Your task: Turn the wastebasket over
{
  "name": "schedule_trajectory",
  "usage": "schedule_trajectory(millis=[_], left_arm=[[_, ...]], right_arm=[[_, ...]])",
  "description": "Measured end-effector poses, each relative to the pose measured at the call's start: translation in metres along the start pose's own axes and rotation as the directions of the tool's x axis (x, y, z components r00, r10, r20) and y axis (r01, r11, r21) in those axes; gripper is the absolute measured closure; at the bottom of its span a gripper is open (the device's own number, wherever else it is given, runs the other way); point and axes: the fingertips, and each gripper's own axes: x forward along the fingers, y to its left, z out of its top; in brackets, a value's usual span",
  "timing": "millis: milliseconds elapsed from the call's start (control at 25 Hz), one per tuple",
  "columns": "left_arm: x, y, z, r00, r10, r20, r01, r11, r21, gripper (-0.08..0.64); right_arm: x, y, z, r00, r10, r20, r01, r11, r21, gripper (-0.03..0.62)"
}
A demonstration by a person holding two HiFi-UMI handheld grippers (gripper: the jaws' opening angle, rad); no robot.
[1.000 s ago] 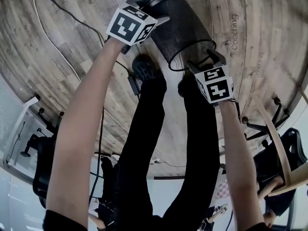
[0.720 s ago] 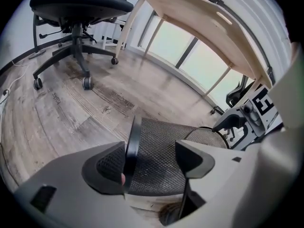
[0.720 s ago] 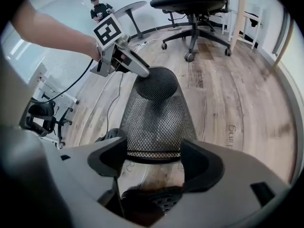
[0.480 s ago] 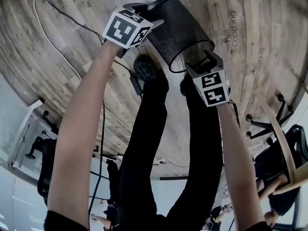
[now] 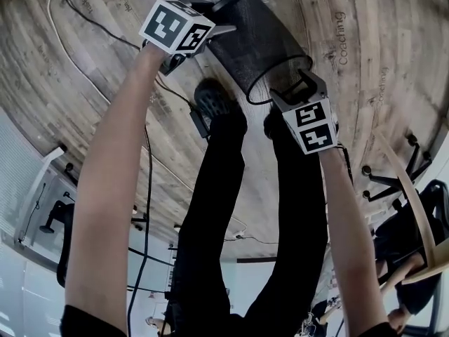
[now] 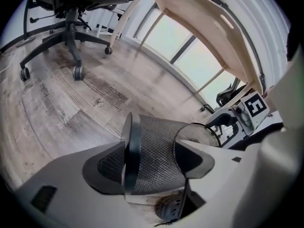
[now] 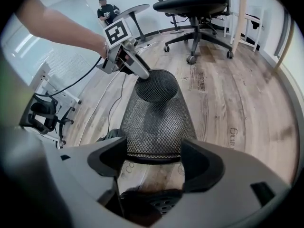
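In the head view the marker cube [image 5: 175, 25] is covering most of the left gripper [image 6: 152, 156], and the person's arms [image 5: 112, 188] and legs [image 5: 231, 209] are blocking much of the floor [image 5: 365, 118]. Whether the wastebasket [image 5: 261, 39] is resting on the boards or hanging just clear of them is hard to make out in any view. A shoe [image 7: 151, 204] is showing only in part under the gripper bodies, and a chair [image 7: 192, 4] is being cut off at the frame edge.

The wastebasket is lying tilted just beyond the shoe, between the two grippers. Its long axis is running from the solid base band [image 6: 131, 151] at the left gripper to the open rim [image 7: 152, 158] at the right gripper [image 7: 154, 159]. The base is pointing away from the person and the mouth is facing back toward them.

The left fingers [image 6: 107, 169] are standing wide apart and have just been opening. The base end is sitting between them, the band crossing in front of one finger and the mesh wall reaching the other, with no clear squeeze. The right fingers [image 7: 205, 167] are also spread wide, gripping nothing. The near arc of the rim is lying across the gap just past their tips, and contact there is hard to judge.
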Motion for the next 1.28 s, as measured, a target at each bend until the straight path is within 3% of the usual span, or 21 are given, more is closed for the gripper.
schedule_trajectory(millis=[200,480,720,840,1280], left_arm=[[-0.003,-0.002,-0.003,1.000,0.026,-0.014,-0.026,1.000,0.007,0.222],[-0.015,-0.023,0.000,0.998,0.063,0.029,-0.065,0.997,0.051,0.261],[-0.026,-0.055,0.015,0.995,0.023,0.094,-0.028,0.998,0.055,0.271],[-0.031,-0.076,0.023,0.992,0.011,0.129,-0.021,0.997,0.075,0.315],[-0.041,-0.127,0.063,0.973,-0.017,0.230,-0.015,0.991,0.136,0.321]], right_arm=[[0.000,-0.001,-0.001,1.000,0.012,-0.002,-0.012,1.000,-0.018,0.256],[-0.003,0.006,-0.017,1.000,-0.005,-0.024,0.005,1.000,-0.029,0.250],[-0.007,0.007,-0.040,0.998,-0.018,-0.052,0.018,1.000,-0.002,0.247],[-0.011,0.007,-0.057,0.997,-0.015,-0.070,0.016,1.000,0.012,0.245],[-0.005,0.009,-0.075,1.000,-0.028,-0.010,0.028,0.994,0.103,0.245]])
